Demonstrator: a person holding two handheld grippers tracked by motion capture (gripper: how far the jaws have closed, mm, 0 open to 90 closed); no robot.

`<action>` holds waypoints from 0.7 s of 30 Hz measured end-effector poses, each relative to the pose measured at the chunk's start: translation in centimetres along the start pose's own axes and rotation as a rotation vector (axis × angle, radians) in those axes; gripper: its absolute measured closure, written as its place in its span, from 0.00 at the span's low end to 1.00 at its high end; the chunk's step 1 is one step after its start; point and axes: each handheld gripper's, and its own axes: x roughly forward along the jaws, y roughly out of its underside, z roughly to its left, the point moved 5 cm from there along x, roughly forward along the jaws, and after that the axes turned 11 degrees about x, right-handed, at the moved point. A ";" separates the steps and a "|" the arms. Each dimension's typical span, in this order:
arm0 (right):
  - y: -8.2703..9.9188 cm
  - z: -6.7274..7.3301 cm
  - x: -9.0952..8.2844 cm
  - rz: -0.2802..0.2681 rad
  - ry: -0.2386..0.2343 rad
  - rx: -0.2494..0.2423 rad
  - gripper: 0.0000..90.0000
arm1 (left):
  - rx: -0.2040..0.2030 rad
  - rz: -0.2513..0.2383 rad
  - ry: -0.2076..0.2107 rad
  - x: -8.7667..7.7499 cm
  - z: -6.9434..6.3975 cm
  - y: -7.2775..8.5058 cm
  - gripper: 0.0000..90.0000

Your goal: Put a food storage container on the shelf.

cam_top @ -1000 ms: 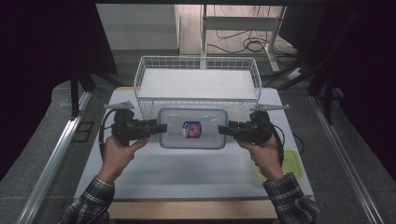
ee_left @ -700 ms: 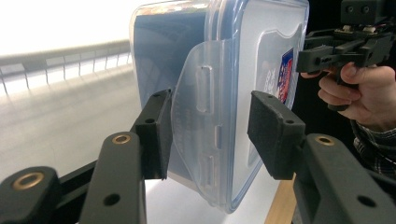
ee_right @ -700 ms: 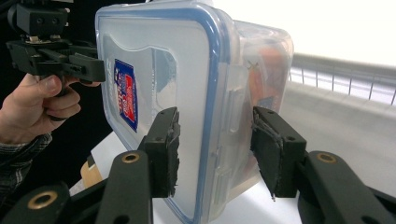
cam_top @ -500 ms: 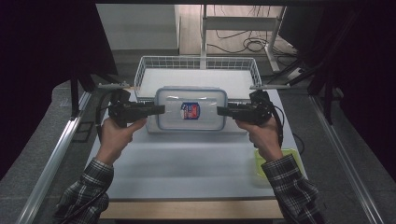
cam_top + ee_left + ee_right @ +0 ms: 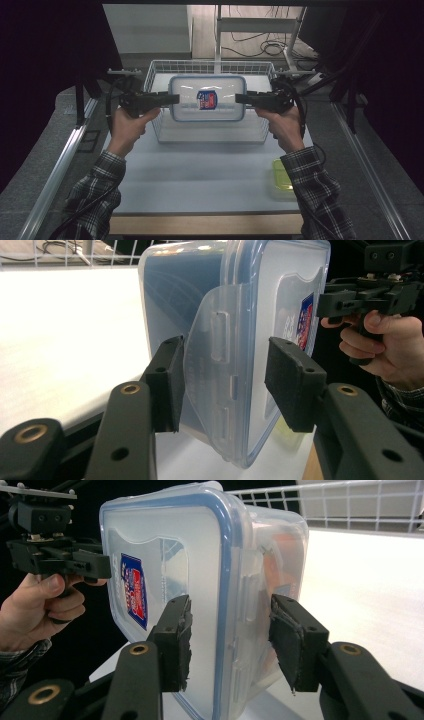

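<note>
A clear plastic container (image 5: pixel 207 85) with a blue-rimmed lid and a red and blue sticker hangs level above the white wire basket (image 5: pixel 210 136). My left gripper (image 5: pixel 175 98) is shut on its left end and my right gripper (image 5: pixel 239 98) on its right end. In the left gripper view the pads (image 5: pixel 167 385) clamp the container (image 5: pixel 200 290) across its side latch, and the right gripper (image 5: pixel 332 300) shows beyond. In the right gripper view the right gripper (image 5: pixel 230 630) pinches lid and base of the container (image 5: pixel 165 545), with the left gripper (image 5: pixel 100 562) at the far end.
The basket stands at the far side of the white table (image 5: pixel 200 175). A small container with a yellow-green lid (image 5: pixel 282 175) sits near the table's front right, beside the right sleeve. Metal rails run along both sides, and cables lie on the floor behind.
Both grippers have lifted the container off the table in front of the basket and carried it up and away, so it now hangs over the basket.
</note>
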 end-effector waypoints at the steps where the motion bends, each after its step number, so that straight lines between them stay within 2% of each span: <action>1: -0.2 -0.1 0.0 -0.004 -0.001 0.001 0.58 | 0.001 0.002 -0.001 0.1 0.2 -0.2 0.57; 6: -1.3 -0.7 0.3 -0.012 0.002 0.011 0.58 | -0.002 0.002 -0.001 0.7 1.0 -1.2 0.57; 14: -2.4 -1.9 1.0 -0.027 0.012 0.048 0.58 | -0.032 -0.011 -0.006 1.7 2.3 -1.7 0.57; 19: -3.0 -2.3 1.4 -0.027 0.017 0.050 0.57 | -0.048 -0.013 -0.012 2.0 2.8 -2.0 0.57; 21: -3.1 -2.4 1.5 -0.027 0.019 0.047 0.57 | -0.038 -0.009 -0.021 2.1 2.9 -2.0 0.56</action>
